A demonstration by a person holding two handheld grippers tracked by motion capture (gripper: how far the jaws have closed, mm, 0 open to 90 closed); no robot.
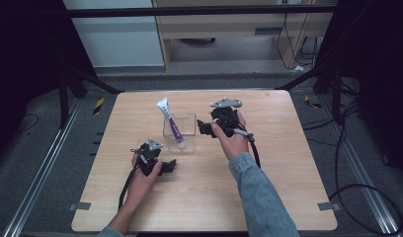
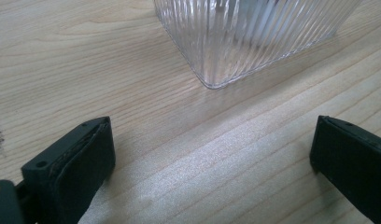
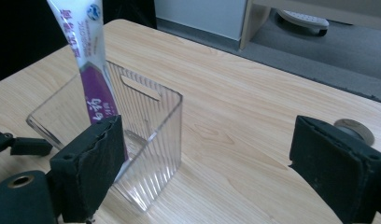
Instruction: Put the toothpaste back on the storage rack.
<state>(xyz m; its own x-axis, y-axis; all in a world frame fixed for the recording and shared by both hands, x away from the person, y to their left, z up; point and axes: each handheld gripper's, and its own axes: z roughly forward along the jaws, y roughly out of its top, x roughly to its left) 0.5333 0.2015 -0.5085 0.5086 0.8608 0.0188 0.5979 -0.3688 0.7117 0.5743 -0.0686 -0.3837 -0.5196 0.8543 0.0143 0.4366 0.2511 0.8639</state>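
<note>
The right gripper (image 1: 205, 127), just right of centre in the high view, has its jaws spread wide with nothing between them; they stand just beside the clear ribbed box (image 1: 187, 129) without touching it. The left gripper (image 1: 170, 167), lower centre-left, is likewise released over bare bench (image 1: 268, 182), with the box corner just ahead. The toothpaste tube (image 1: 170, 123) stands in the box mid-frame, leaning, its long axis running from the box floor up toward the upper left, flat crimped end topmost.
</note>
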